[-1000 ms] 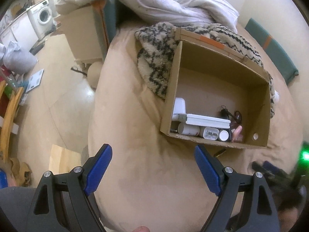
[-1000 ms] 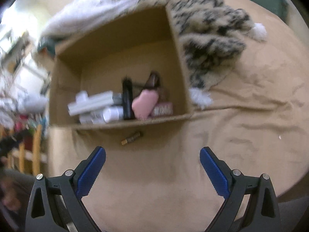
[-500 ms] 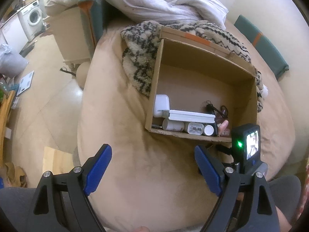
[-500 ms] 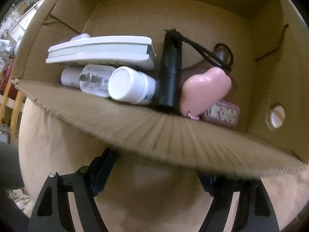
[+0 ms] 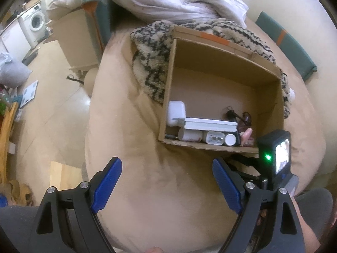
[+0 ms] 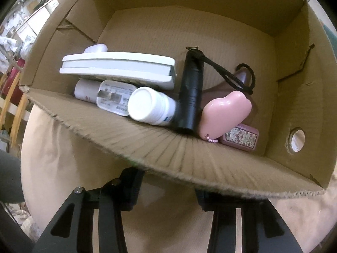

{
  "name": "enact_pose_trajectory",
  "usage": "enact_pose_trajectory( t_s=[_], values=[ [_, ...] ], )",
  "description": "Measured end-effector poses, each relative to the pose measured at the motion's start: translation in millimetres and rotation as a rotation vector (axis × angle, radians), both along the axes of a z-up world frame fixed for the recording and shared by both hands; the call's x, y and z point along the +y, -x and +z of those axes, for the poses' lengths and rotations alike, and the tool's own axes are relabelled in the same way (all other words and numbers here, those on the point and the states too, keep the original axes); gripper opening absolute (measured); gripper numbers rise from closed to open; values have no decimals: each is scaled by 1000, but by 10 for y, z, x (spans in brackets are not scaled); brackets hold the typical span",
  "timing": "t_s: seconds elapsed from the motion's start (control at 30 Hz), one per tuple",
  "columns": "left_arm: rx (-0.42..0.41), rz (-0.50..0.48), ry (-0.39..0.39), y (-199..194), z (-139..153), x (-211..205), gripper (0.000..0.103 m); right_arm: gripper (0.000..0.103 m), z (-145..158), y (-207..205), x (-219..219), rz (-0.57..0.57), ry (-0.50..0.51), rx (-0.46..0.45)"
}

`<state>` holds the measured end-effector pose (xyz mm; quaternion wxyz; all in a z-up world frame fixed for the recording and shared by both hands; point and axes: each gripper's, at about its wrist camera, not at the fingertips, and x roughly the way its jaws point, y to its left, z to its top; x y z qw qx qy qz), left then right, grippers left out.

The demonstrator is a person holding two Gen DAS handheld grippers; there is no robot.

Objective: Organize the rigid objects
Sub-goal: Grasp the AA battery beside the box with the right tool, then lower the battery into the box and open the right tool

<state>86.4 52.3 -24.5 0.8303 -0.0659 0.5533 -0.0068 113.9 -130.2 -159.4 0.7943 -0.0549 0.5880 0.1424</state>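
1. A tan-covered bed carries an open cardboard box.
2. A black-and-cream patterned blanket lies beside and behind the box.
3. A rumpled white duvet sits beyond the box.

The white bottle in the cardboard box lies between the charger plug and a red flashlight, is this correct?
Nearly. The white bottle does lie in the cardboard box between the charger plug and the flashlight, but the right wrist view shows the flashlight is black, not red.
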Motion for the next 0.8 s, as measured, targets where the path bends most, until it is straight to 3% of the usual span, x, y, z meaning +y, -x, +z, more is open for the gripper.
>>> enact_pose_trajectory(
  t_s=[0.2,0.37,0.6,0.8],
  values=[
    [3,22,-9,-17,-28,46,86,45,138,130,59,-19,-10,31],
    [2,30,-7,-13,-25,76,86,45,486,291,-9,-44,-126,13],
    [-1,35,-6,-16,-15,85,86,45,989,463,-165,-25,-198,-71],
    [1,39,-6,-28,-19,85,86,46,1298,204,-450,-84,-193,-151]
  ],
)
